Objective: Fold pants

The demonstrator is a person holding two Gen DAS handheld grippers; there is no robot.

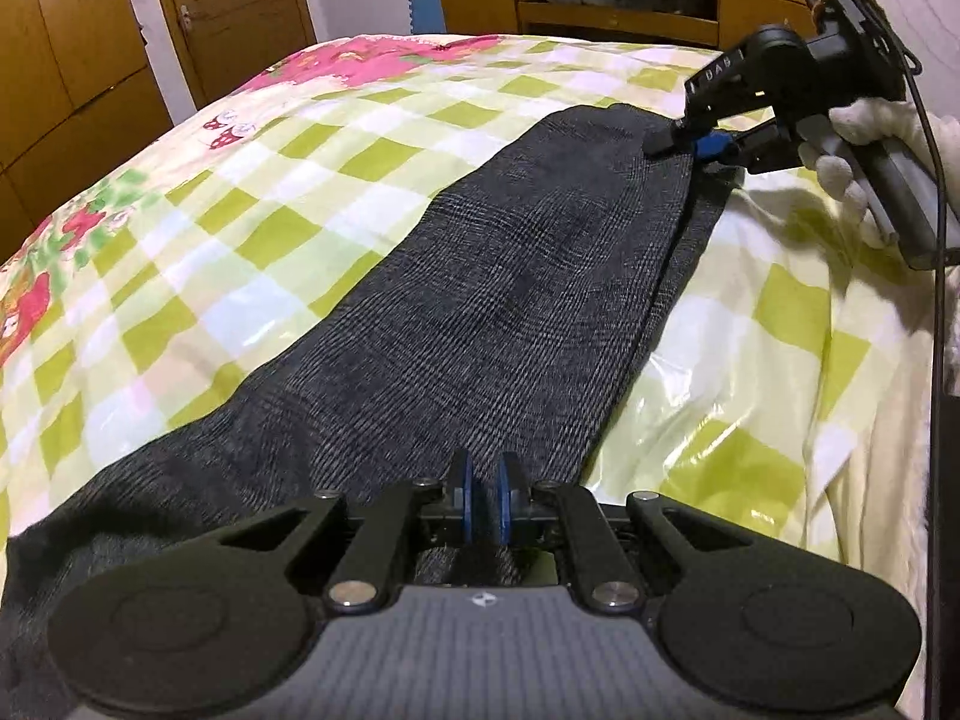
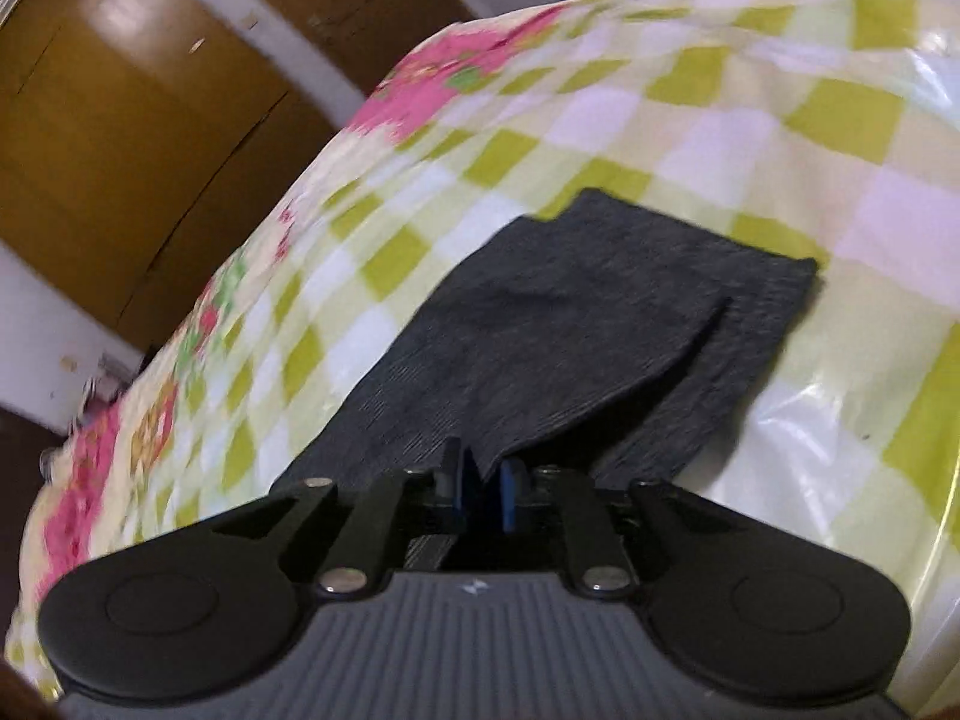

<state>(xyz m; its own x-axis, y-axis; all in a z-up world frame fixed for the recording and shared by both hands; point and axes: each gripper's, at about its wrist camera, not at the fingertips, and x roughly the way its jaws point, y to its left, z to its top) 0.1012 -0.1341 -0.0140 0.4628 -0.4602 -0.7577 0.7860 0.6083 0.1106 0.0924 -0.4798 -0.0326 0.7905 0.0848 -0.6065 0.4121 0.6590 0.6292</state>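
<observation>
Dark grey checked pants (image 1: 480, 312) lie lengthwise on the bed, the legs stacked one on the other. My left gripper (image 1: 485, 501) is shut on the near end of the pants. My right gripper (image 1: 690, 141), held by a white-gloved hand, is shut on the far end at the upper right. In the right wrist view the pants (image 2: 570, 330) stretch away from my right gripper (image 2: 483, 495), which pinches the top layer's edge; the lower layer lies free to the right.
The bed (image 1: 252, 180) has a green-and-white checked cover with pink flowers. Wooden wardrobe doors (image 1: 90, 48) stand at the left, a wooden cabinet (image 1: 618, 0) with clutter behind the bed. A cable (image 1: 936, 300) hangs at the right edge.
</observation>
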